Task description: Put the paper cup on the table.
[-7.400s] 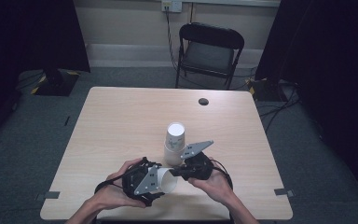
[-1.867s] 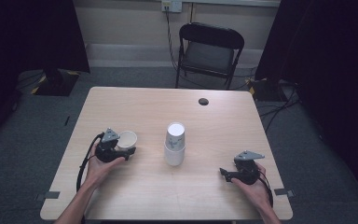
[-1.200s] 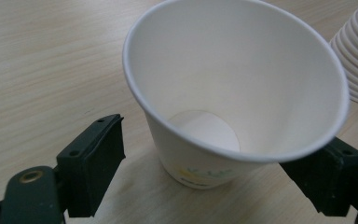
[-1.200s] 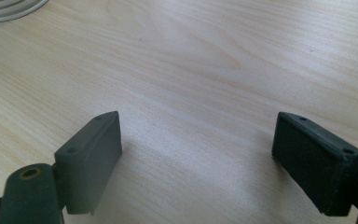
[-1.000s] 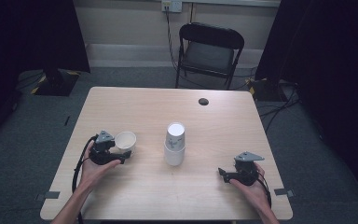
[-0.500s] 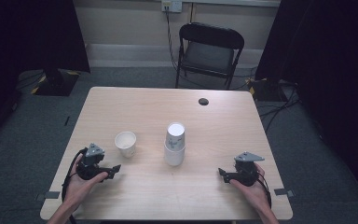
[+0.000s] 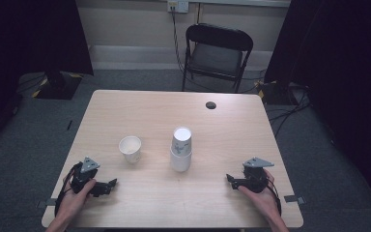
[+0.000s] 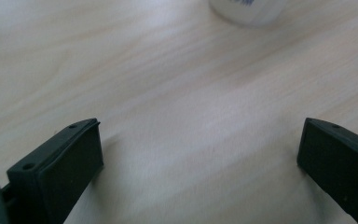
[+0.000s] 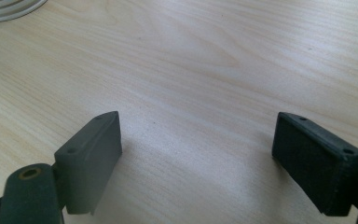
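A single white paper cup (image 7: 130, 147) stands upright, mouth up, on the left half of the wooden table (image 7: 222, 125). A stack of upside-down white cups (image 7: 181, 150) stands at the table's middle; its bottom rim (image 9: 9, 9) edges into the right gripper view. My left gripper (image 7: 110, 183) rests near the front left corner, well short of the single cup. Its jaws have just been opening and stand wide apart over bare wood (image 8: 200, 140). My right gripper (image 7: 229, 179) lies near the front right, open and pointing left, with nothing between its fingers (image 9: 198, 135).
A small black round disc (image 7: 210, 105) sits near the table's far edge. A black folding chair (image 7: 217, 53) stands beyond it. Cables (image 7: 280, 111) lie on the floor at the right. A white cup's base (image 8: 247, 7) shows ahead of the left jaws.
The left gripper let go of the single cup, which now stands alone, and drew back toward the front left edge. The right gripper has stayed where it was.
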`<state>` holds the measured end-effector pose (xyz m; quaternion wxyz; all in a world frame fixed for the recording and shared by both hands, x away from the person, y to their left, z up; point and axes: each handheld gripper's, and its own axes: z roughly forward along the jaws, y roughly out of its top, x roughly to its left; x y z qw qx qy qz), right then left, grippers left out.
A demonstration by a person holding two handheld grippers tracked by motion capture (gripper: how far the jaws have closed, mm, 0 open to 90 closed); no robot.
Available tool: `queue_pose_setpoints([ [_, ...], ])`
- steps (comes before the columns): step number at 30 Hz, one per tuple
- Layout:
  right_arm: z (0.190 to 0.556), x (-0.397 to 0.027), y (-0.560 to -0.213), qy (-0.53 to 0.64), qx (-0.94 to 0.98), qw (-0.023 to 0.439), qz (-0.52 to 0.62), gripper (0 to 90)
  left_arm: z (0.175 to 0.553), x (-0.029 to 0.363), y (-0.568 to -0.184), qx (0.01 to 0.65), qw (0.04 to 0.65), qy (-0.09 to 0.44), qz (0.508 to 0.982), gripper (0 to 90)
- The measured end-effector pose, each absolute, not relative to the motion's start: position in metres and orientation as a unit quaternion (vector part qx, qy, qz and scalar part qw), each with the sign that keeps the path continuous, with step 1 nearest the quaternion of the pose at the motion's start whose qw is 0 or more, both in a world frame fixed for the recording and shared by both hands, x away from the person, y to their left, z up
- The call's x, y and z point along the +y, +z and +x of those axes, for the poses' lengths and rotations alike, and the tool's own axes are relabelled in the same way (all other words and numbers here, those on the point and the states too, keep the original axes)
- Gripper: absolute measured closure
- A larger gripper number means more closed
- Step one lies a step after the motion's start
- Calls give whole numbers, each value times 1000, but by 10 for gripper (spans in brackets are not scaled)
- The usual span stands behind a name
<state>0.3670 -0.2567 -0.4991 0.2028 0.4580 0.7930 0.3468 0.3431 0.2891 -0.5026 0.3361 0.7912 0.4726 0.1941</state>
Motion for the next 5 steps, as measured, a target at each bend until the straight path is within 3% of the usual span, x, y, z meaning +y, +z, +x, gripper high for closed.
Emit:
queue_pose_setpoints([
  [5,367,-257,-499,347,793,203,458,151,344,290,-502,470,335,194,793,0],
])
